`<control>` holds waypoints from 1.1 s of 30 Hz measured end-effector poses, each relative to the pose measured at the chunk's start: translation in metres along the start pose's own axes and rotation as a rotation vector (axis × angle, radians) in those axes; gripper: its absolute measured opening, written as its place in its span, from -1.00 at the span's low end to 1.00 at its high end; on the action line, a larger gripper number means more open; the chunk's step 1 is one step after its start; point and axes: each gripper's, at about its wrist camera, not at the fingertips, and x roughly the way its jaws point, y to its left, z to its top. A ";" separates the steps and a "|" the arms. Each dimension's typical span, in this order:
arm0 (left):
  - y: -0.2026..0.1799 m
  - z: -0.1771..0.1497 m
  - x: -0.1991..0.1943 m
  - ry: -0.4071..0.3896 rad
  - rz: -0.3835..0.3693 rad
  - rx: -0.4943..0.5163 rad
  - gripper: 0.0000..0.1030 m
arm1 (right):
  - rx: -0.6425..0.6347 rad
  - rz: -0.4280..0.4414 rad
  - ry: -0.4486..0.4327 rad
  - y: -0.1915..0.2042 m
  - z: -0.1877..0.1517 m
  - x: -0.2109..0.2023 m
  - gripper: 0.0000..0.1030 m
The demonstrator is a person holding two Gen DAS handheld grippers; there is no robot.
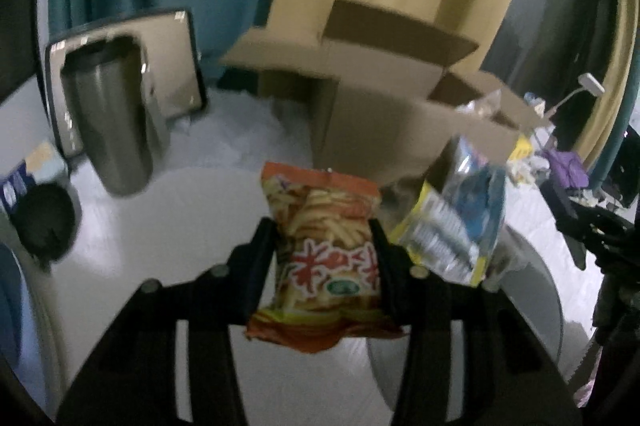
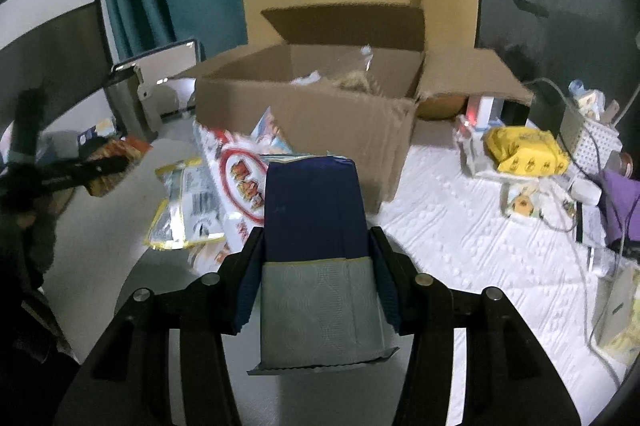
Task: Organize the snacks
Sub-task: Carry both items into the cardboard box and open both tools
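My left gripper [image 1: 322, 226] is shut on an orange snack bag [image 1: 326, 254] printed with fries, held above the white table. An open cardboard box [image 1: 380, 130] stands just beyond it, with a yellow-edged snack bag [image 1: 452, 226] leaning by its right corner. My right gripper [image 2: 316, 232] is shut on a navy and grey packet [image 2: 316, 258], held in front of the same box [image 2: 320, 130], whose flaps are open and which holds some snacks. The left gripper with its orange bag shows at the far left of the right wrist view [image 2: 100, 166].
A yellow-edged bag [image 2: 186, 202] and a white red-circled pack [image 2: 240, 182] lie left of the box. A steel cup [image 1: 112, 126] and mirror stand at the left. A yellow pack [image 2: 524, 150], white basket [image 2: 588, 138], cables and clutter fill the right on a white cloth.
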 end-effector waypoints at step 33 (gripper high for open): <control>-0.066 0.156 0.121 -0.091 -0.130 0.148 -0.09 | 0.043 -0.133 -0.093 -0.066 0.137 0.070 0.04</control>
